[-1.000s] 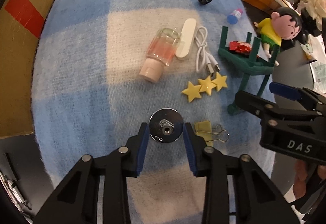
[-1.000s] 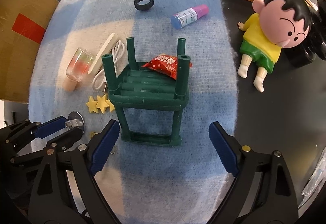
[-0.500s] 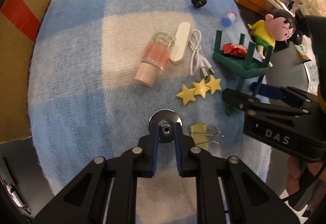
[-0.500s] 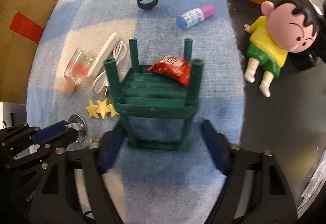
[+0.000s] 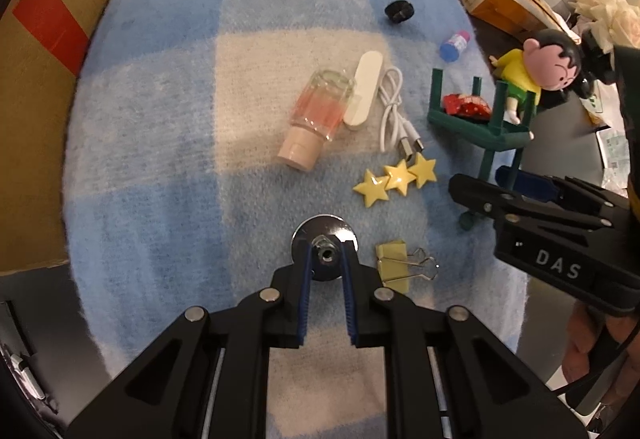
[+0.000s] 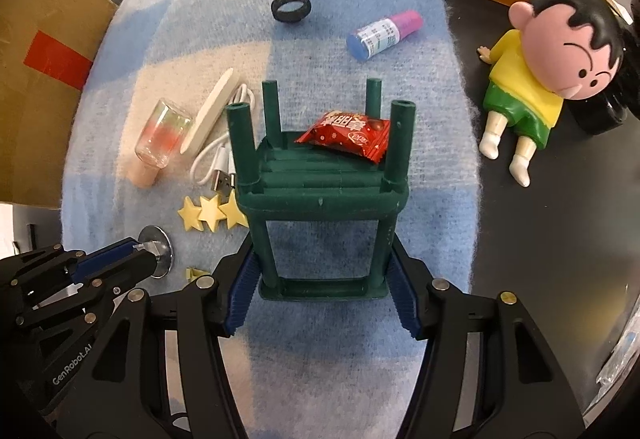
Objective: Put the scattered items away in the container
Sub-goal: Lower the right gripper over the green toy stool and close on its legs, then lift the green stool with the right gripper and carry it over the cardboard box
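On the checked blanket (image 5: 160, 159), left gripper (image 5: 325, 259) clasps the metal disc's stud (image 5: 324, 253); right gripper (image 6: 322, 285) clamps the green rack (image 6: 320, 195).

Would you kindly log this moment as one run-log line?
left gripper: shut on metal disc | right gripper: shut on green rack | candy: in rack

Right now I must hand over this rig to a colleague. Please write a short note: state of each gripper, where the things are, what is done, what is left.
Left gripper: shut on the hub of the metal disc, which lies on the blanket.
Right gripper: shut on the green rack, holding its lower frame.
Done: only the red snack packet lies in the rack.
Left on the blanket: disc, yellow stars, binder clip, white cable, glass bottle, white file, small blue tube, black ring.
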### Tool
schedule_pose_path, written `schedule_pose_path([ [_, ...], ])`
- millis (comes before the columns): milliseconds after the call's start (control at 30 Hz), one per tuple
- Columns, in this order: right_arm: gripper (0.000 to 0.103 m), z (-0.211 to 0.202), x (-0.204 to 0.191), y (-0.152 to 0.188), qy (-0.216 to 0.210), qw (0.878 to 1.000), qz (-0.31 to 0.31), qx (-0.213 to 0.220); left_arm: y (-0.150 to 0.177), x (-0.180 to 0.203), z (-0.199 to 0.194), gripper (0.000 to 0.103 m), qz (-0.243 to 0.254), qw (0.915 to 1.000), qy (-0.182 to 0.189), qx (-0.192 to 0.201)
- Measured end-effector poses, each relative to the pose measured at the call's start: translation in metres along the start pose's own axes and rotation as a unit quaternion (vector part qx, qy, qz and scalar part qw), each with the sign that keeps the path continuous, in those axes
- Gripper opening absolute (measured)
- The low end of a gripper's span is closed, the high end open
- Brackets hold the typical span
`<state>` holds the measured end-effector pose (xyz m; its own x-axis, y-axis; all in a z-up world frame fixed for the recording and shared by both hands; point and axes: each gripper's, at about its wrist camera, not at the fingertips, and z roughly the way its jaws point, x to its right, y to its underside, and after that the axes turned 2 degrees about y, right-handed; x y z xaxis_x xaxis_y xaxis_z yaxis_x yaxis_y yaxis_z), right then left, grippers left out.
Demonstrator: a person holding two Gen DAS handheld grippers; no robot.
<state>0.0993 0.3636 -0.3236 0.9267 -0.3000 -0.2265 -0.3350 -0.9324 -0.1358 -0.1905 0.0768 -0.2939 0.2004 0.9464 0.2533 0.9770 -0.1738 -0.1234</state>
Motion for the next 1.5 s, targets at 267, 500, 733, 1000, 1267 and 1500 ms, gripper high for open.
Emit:
schedule_pose_path([
  [267,0.061,-0.026,-0.001,0.000,-0.008,1.000,0.011,0.009,0.001,0.003,-0.031,0.015,-0.004,0.9999,0.000,0.015],
  [500,0.060,-0.055,0.004,-0.004,-0.008,1.000,0.009,0.014,0.002,0.024,-0.052,0.015,-0.012,0.9994,0.000,0.034],
  [733,0.060,-0.091,-0.015,0.010,-0.004,1.000,0.001,0.022,0.023,0.024,-0.096,0.015,-0.021,0.9982,-0.002,0.055],
  [1000,0.060,-0.150,-0.031,0.036,-0.002,0.999,-0.005,0.047,0.053,0.014,-0.146,0.015,-0.026,0.9967,-0.017,0.076],
  [1267,0.060,-0.217,-0.050,0.068,-0.001,0.997,-0.019,0.079,0.085,0.009,-0.195,0.015,-0.041,0.9943,-0.025,0.095],
  [1500,0.060,-0.258,-0.061,0.092,-0.008,0.995,-0.021,0.097,0.102,0.017,-0.231,0.015,-0.035,0.9921,-0.030,0.117],
])
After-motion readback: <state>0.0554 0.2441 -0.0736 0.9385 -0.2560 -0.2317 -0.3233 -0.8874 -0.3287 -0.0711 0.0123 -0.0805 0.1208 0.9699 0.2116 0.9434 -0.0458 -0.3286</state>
